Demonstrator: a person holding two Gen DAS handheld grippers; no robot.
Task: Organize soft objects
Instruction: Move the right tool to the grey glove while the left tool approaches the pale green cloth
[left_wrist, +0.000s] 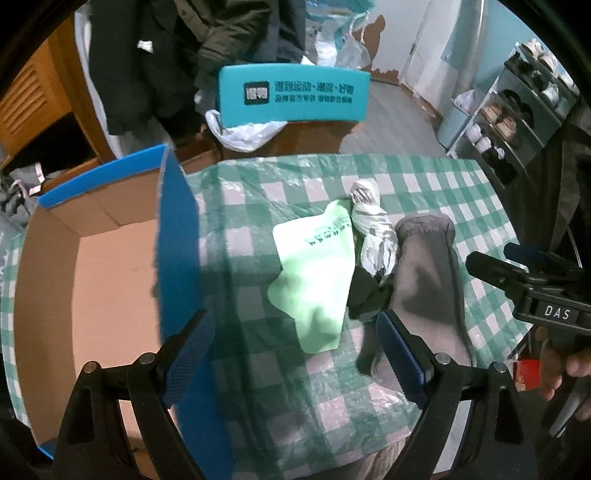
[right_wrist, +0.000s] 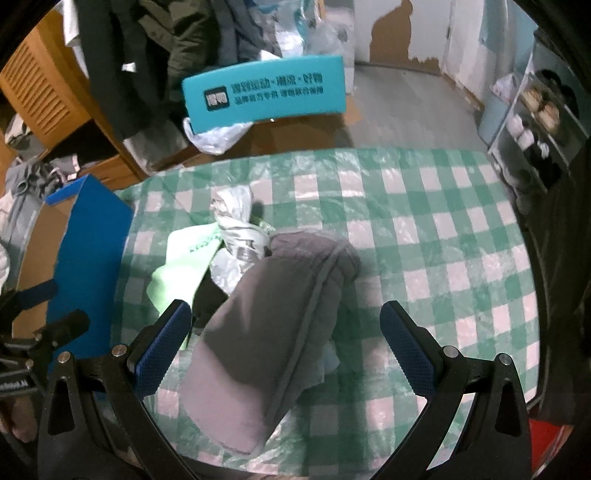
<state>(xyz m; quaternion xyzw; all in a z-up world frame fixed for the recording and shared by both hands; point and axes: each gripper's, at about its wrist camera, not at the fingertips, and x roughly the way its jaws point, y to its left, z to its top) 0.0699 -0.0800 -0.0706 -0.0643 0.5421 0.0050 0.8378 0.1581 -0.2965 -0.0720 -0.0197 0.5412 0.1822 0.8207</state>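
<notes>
A grey folded garment (left_wrist: 424, 273) (right_wrist: 280, 328) lies on the green checked table. Next to it lie a knotted silver-white plastic bag (left_wrist: 373, 229) (right_wrist: 236, 232), a light green bag (left_wrist: 314, 277) (right_wrist: 177, 266) and a small black item (left_wrist: 365, 295). My left gripper (left_wrist: 295, 354) is open and empty above the table, between the cardboard box (left_wrist: 92, 277) and the pile. My right gripper (right_wrist: 282, 347) is open, with its fingers either side of the grey garment, above it. It also shows in the left wrist view (left_wrist: 491, 266).
The open cardboard box with blue flaps (right_wrist: 85, 258) stands at the table's left. A teal chair back (left_wrist: 295, 94) (right_wrist: 266, 92) is behind the table. A shoe rack (left_wrist: 517, 110) stands at the far right, hung clothes (left_wrist: 155, 55) at the back left.
</notes>
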